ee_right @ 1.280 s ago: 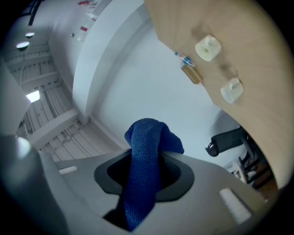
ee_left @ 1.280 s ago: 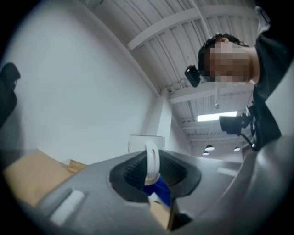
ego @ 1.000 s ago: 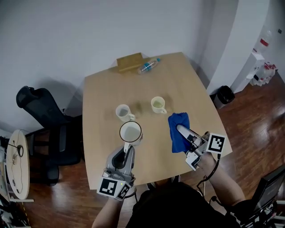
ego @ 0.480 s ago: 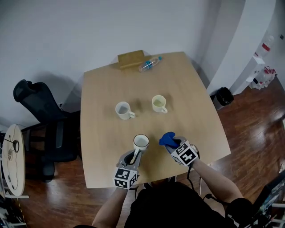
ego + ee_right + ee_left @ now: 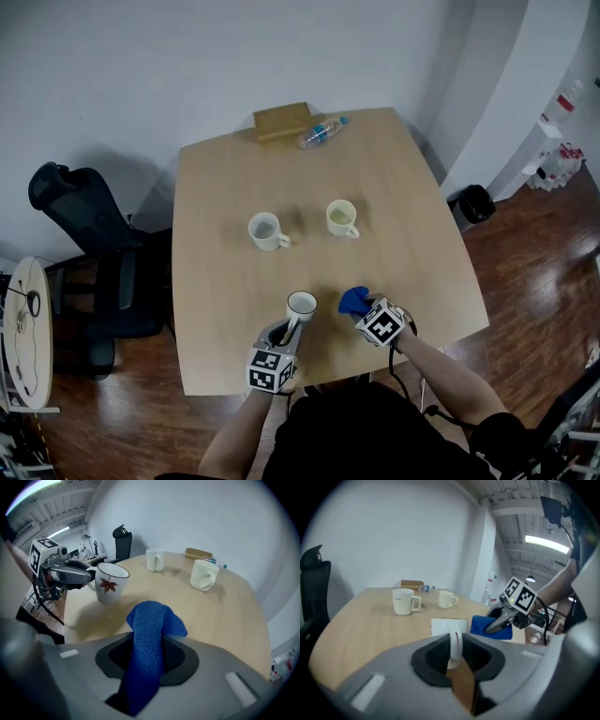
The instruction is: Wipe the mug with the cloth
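Mugs (image 5: 265, 231) three, one mug (image 5: 301, 304) in left gripper (image 5: 285, 330); cloth (image 5: 352, 298) one, in right gripper (image 5: 365, 310).

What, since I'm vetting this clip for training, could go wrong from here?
The left gripper holds the mug only by its handle; wiping pressure might twist it loose. The cloth sits bunched in the right gripper, so it could slip out. Both work near the table's front edge; a dropped mug could fall off.

L gripper (image 5: 454, 654) clamps mug (image 5: 449, 626) handle, cloth (image 5: 480, 626) adj.
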The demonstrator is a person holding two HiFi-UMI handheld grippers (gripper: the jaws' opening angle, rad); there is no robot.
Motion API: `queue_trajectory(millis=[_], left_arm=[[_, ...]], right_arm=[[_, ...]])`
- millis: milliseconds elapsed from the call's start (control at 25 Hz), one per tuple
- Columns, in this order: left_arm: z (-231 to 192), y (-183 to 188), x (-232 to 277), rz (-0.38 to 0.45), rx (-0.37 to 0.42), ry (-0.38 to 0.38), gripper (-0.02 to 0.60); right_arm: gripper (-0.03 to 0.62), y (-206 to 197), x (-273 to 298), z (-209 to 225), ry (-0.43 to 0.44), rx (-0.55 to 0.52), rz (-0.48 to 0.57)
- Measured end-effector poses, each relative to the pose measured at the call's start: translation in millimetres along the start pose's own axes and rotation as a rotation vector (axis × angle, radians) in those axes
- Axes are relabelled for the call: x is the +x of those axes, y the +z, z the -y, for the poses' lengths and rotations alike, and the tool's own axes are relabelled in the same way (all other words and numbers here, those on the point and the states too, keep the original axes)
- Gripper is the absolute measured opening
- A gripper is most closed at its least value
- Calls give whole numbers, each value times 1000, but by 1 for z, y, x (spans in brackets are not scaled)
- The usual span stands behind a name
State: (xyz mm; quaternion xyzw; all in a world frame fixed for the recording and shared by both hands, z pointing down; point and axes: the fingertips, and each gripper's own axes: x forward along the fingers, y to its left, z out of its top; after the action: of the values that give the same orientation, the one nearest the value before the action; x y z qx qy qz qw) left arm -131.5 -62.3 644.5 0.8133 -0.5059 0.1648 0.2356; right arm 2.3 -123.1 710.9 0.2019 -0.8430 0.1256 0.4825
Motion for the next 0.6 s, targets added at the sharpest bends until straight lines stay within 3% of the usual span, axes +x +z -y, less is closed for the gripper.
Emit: queue_trajectory(millis=[280,600], left_arm=[[-2,-8,-4,-39,15,-31,61],[0,-26,-16,-104,52,-9,65]], right_arm=[[132,-6,7,-4,3,-3,-67],[183,-12,4,-5,8,4,-53]])
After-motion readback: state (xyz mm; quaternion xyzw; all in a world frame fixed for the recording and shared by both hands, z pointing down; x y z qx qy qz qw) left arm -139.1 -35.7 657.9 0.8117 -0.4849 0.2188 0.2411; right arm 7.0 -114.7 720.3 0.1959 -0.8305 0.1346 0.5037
